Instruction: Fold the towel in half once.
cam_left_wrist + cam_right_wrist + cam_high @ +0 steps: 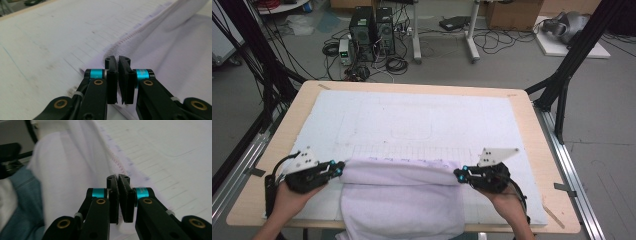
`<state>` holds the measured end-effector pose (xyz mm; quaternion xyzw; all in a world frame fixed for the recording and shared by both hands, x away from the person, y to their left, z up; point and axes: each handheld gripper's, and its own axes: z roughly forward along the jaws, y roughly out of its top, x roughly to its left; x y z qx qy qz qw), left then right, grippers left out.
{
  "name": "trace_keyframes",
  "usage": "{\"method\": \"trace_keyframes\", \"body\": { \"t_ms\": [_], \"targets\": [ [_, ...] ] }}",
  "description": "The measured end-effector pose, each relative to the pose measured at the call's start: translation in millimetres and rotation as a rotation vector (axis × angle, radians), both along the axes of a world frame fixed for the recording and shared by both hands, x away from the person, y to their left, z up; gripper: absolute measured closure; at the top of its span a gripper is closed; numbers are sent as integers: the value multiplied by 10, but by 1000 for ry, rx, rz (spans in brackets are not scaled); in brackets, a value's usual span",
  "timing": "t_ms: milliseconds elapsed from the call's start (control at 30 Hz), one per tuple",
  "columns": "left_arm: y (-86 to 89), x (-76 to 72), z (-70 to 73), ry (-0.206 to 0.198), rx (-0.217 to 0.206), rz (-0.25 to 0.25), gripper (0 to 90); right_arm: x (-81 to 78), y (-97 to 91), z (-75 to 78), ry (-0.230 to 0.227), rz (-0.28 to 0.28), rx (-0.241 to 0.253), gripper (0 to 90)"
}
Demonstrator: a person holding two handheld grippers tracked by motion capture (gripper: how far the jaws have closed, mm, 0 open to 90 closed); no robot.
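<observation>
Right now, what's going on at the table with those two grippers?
A person is working a white towel at the near edge of the table. The left gripper is shut on the towel's left end and the right gripper on its right end. The towel's far edge is folded over between them, and its near part hangs over the table edge.

My fingers [113, 75] are black with turquoise bands and brass rivets. The towel [402, 200] I pinch is pale lilac-white with a pink stitched hem; the desk [277, 145] is light wood under a white mat [422, 120].
</observation>
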<state>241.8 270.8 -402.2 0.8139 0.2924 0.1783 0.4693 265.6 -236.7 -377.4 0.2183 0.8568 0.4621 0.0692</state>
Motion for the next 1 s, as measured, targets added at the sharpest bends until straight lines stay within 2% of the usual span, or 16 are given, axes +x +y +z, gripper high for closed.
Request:
{"method": "trace_keyframes", "body": {
  "t_ms": [100, 167, 233, 300, 333, 367, 433, 500, 567, 633, 733, 833, 867, 933, 967, 1000],
  "targets": [
    [40, -197, -21, 28, -5, -38, 749, -199, -58, -40, 47, 54, 2, 820],
    [51, -226, -2, 34, -5, -43, 672, -258, -89, -71, 65, 57, -5, 756],
    [48, -166, 23, 37, 8, -41, 623, -227, -124, -91, 69, 39, 11, 713],
    [19, -62, 29, 36, 20, -31, 598, -156, -123, -99, 66, 19, 4, 680],
    [8, -18, 28, 34, 25, -27, 596, -85, -102, -113, 52, -6, -20, 656],
    [-17, 61, 20, 27, 36, -20, 591, -36, -84, -125, 55, -13, -33, 653],
    [-52, 197, -17, 33, 31, -1, 581, 129, -24, -174, 42, -36, -81, 616],
    [-87, 317, -64, 35, 51, 19, 573, 291, 17, -236, 46, -57, -107, 583],
    [-123, 454, -136, 58, 59, 45, 543, 424, 43, -303, 40, -83, -132, 550],
    [-142, 581, -206, 74, 86, 71, 526, 581, 73, -393, 57, -105, -164, 510],
    [-137, 749, -319, 126, 99, 101, 494, 720, 98, -506, 76, -111, -197, 480],
    [-126, 870, -427, 197, 98, 96, 449, 820, 91, -610, 108, -125, -209, 447],
    [-123, 883, -439, 199, 80, 93, 424, 836, 83, -623, 121, -124, -198, 451],
    [-144, 883, -446, 189, 84, 95, 421, 843, 66, -625, 126, -122, -185, 471],
    [-157, 873, -443, 179, 95, 90, 429, 833, 70, -625, 120, -116, -184, 521],
    [-162, 862, -437, 183, 82, 61, 485, 831, 74, -622, 127, -90, -178, 593]
  ]
}}
